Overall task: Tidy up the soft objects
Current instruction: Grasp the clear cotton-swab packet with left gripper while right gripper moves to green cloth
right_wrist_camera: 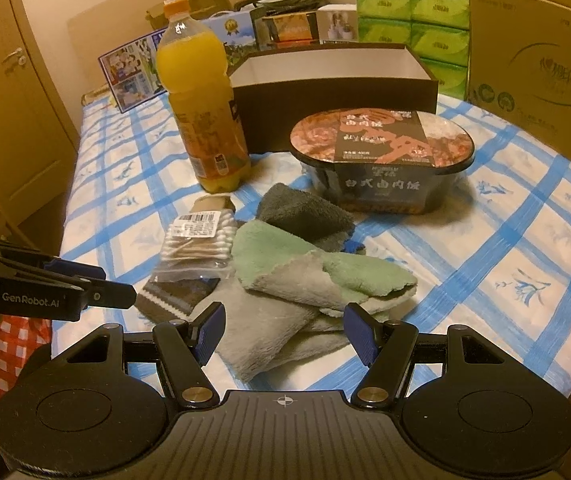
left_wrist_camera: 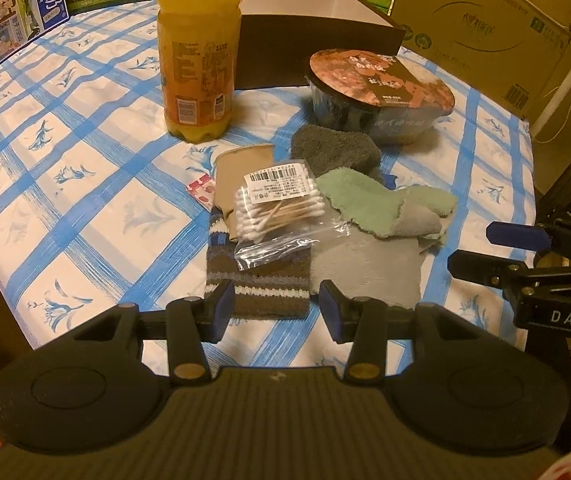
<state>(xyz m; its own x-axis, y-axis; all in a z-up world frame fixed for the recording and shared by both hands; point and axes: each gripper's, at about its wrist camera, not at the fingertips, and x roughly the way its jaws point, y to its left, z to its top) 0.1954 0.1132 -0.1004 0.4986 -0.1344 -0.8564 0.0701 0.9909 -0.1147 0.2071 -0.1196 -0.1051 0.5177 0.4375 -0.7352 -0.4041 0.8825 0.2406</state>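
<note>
With both the left claw [left_wrist_camera: 276, 310] and right claw [right_wrist_camera: 285, 334] held open and empty, the cotton swab bag [left_wrist_camera: 275, 210] at twelve o'clock of the striped sock [left_wrist_camera: 257, 280] could perhaps be dragged off if the sock is lifted.

Before you stands a tall plastic bottle of orange juice [right_wrist_camera: 201, 116], a dark oval ready-meal bowl [right_wrist_camera: 381, 160] beside it, an open brown cardboard box [right_wrist_camera: 337, 92] behind, green tissue packs [right_wrist_camera: 413, 28] beyond.

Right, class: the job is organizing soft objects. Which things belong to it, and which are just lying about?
Belong: green cloth, dark grey cloth, striped sock, light grey cloth.

Lying about: juice bottle, meal tub, cotton swabs.
</note>
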